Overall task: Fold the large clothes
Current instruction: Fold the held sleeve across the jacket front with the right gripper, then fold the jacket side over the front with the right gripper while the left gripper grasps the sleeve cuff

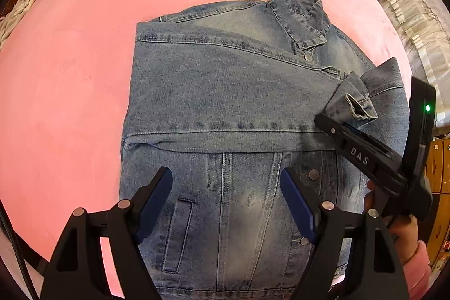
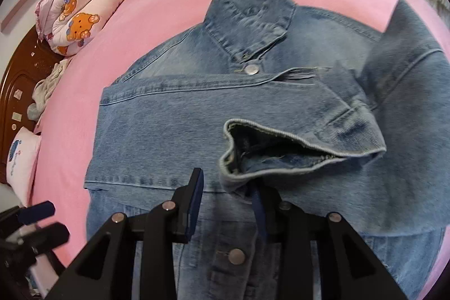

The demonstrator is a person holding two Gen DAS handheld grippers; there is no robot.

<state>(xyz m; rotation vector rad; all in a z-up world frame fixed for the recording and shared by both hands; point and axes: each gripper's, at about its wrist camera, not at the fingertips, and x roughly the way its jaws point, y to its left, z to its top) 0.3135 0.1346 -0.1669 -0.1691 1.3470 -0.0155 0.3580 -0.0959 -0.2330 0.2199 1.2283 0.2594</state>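
A blue denim jacket [image 1: 225, 92] lies front-up on the pink bed, collar [image 1: 301, 16] at the far side. One sleeve is folded across the chest, its cuff [image 1: 350, 103] at the right. My left gripper [image 1: 227, 201] is open and empty above the jacket's lower front. In the right wrist view the jacket [image 2: 174, 131] fills the middle and the cuff [image 2: 295, 148] lies just ahead of my right gripper [image 2: 227, 204], whose fingers stand apart, the right one partly hidden under the cuff's edge. The right gripper also shows in the left wrist view [image 1: 326, 120].
The pink bedspread [image 1: 70, 103] extends wide to the left and far side. Folded bear-print quilts [image 2: 81, 16] and a small pillow [image 2: 19, 159] lie by the dark wooden headboard [image 2: 17, 80]. Wooden drawers [image 1: 438, 167] stand at the right.
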